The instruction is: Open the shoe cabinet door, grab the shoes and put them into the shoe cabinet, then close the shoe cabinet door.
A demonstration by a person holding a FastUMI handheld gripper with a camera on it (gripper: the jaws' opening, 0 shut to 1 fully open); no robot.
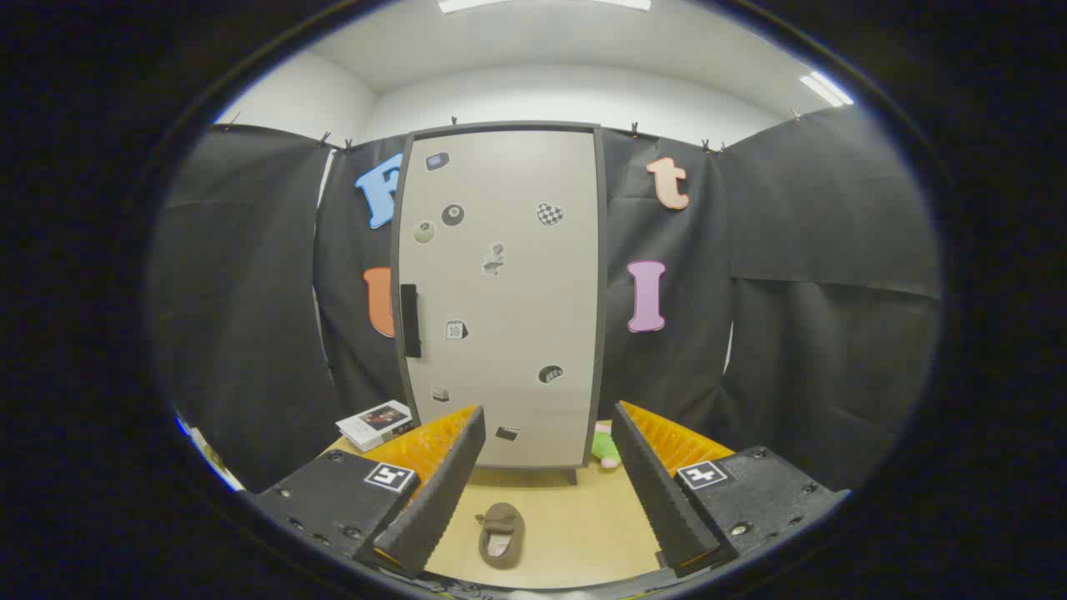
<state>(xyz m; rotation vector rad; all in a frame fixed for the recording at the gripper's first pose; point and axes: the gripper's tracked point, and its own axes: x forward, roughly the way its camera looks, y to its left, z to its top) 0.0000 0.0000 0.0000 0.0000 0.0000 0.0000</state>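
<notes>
between parted fingers (550,492), soft slipper (501,535) (oval)

Illumination is bright and even, supplied by ceiling panels (825,87) above and beyond the gripper (546,479). The panels are overexposed to plain white. Shadows are soft: a faint one lies under the shoe (501,536) between the spread fingers, another beneath the cabinet (500,292). The door shows no glare. Fisheye distortion bows the cabinet's sides and bends the walls outward. Focus is sharp ahead; the finger bases look slightly soft.
</notes>
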